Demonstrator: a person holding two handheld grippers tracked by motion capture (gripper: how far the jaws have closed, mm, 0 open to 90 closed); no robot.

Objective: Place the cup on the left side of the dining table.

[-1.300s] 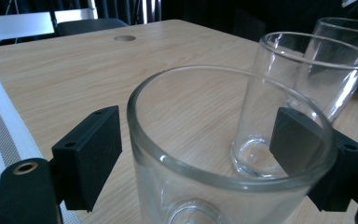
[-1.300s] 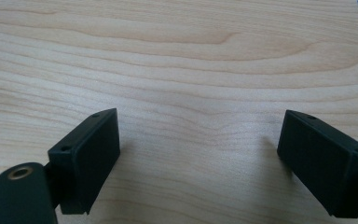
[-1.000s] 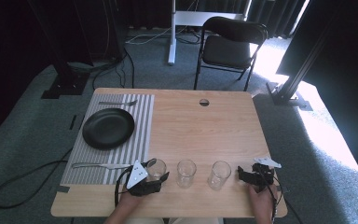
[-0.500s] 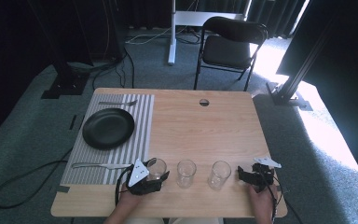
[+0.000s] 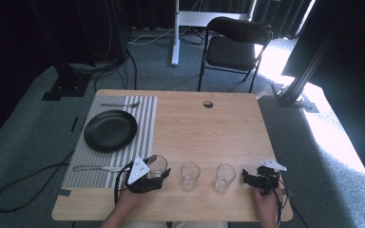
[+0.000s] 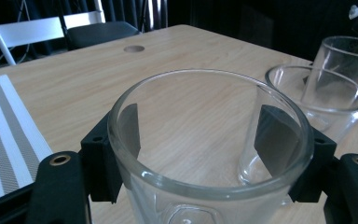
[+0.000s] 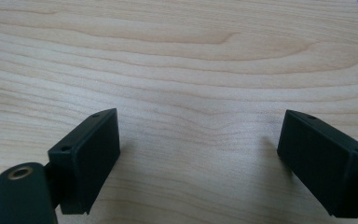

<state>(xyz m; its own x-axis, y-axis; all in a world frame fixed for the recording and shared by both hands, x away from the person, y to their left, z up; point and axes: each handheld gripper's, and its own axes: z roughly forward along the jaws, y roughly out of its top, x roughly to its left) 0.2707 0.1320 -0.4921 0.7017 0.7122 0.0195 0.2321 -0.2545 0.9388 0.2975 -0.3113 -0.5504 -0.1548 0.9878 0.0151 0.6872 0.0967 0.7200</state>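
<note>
Clear glass sits between the jaws of your left gripper: the leftmost glass of three stands inside them, a black pad on each side of its wall. In the left gripper view the pads lie against or just beside the glass, but you cannot tell from it whether they press; the jaws are spread about as wide as the tumbler itself. In the high view that gripper, with its grey plate, lies at the near edge of the wooden table, just right of the striped placemat.

The middle glass stands upright just right of the held one, and the right glass beyond it, all three in a row along the near edge. In the left gripper view the middle glass shows close behind the first.

Your right gripper has its jaws wide apart with nothing between them, only bare wood under them. In the high view it rests near the table's near right corner, just right of the right glass and apart from it.

On the placemat a black plate lies toward the far side, a fork beyond it and another utensil on the near side.
</note>
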